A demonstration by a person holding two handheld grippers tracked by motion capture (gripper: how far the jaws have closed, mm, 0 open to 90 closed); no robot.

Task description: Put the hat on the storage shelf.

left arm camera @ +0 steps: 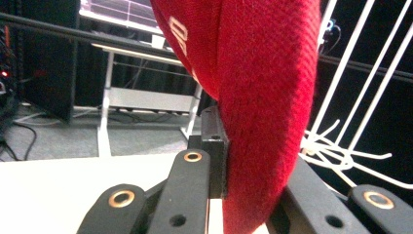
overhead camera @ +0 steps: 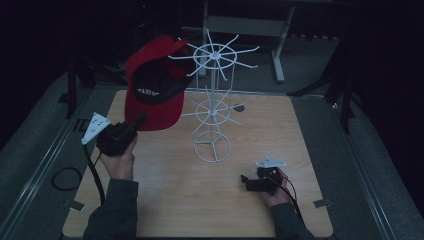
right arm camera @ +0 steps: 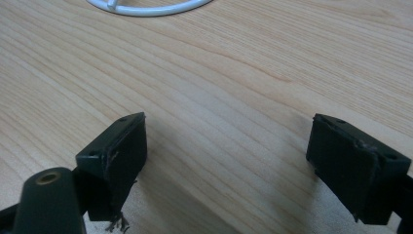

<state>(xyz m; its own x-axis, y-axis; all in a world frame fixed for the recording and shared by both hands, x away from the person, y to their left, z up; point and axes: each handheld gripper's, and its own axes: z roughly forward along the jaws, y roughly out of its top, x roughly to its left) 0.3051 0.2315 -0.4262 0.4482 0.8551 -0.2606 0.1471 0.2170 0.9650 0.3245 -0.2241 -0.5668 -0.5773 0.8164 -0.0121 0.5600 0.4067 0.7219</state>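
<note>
The left claw (overhead camera: 134,124) is clamped on the brim of a red cap (overhead camera: 152,82) and holds it up in the air, left of the white wire rack (overhead camera: 212,100) that stands mid-tabletop (overhead camera: 165,200). The cap hangs with its dark inside turned toward the person, its crown level with the rack's top ring of prongs and close to them. In the left gripper view the brim (left arm camera: 263,122) sits squeezed between the jaws, with white prongs (left arm camera: 341,151) just to the right.

The right claw (overhead camera: 250,181) rests low over the tabletop near the rack's ring base (right arm camera: 146,7), jaws spread wide and empty.

The likely step is hanging the cap on a top prong. To do it well, I'd carry the cap across so a prong tip enters the opening, then lower it until the crown catches before letting go. The rack looks light, so the free claw could steady its base against tipping.
</note>
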